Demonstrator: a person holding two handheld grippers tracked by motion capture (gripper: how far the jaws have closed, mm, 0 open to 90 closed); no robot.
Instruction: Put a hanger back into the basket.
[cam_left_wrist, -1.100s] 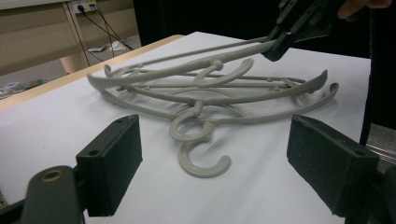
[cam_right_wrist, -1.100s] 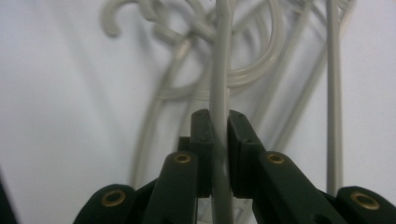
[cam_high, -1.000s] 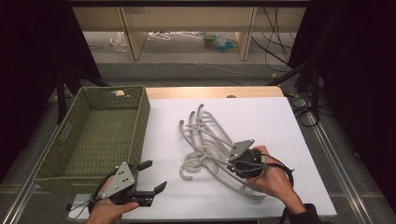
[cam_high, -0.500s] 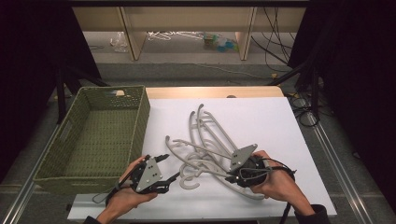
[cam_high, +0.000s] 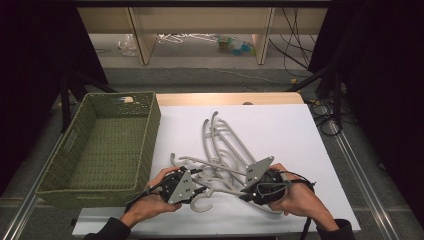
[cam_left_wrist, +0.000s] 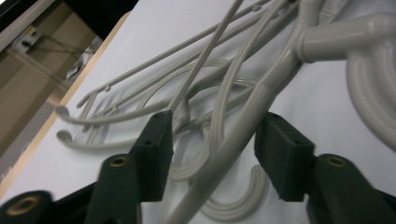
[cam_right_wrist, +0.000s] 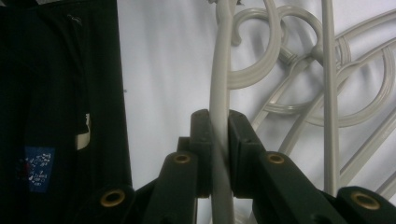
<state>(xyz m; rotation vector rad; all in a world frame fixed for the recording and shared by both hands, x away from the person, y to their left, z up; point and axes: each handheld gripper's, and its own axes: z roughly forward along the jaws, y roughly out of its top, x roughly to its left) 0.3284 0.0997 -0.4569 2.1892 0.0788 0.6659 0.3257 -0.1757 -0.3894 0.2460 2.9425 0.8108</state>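
A tangle of several grey plastic hangers (cam_high: 225, 150) lies on the white tabletop (cam_high: 280, 125). My left gripper (cam_high: 196, 187) is at the pile's near left end, jaws open, with one hanger's thick arm (cam_left_wrist: 261, 112) running between them and thinner bars (cam_left_wrist: 205, 70) beyond. My right gripper (cam_high: 245, 194) is at the pile's near right end. In the right gripper view the right gripper (cam_right_wrist: 219, 128) is shut on a hanger's arm (cam_right_wrist: 219, 70), which rises straight up from the jaws toward a curled hook (cam_right_wrist: 261, 65).
A green woven basket (cam_high: 150, 130) stands open on the table's left side, close beside the left hand. The table's near edge runs just under both hands. Shelving and cables (cam_high: 305, 55) lie on the floor beyond the far edge.
My left gripper has moved right, from in front of the basket to the near end of the hanger pile. The right gripper has shifted slightly toward me, still clamped on its hanger.
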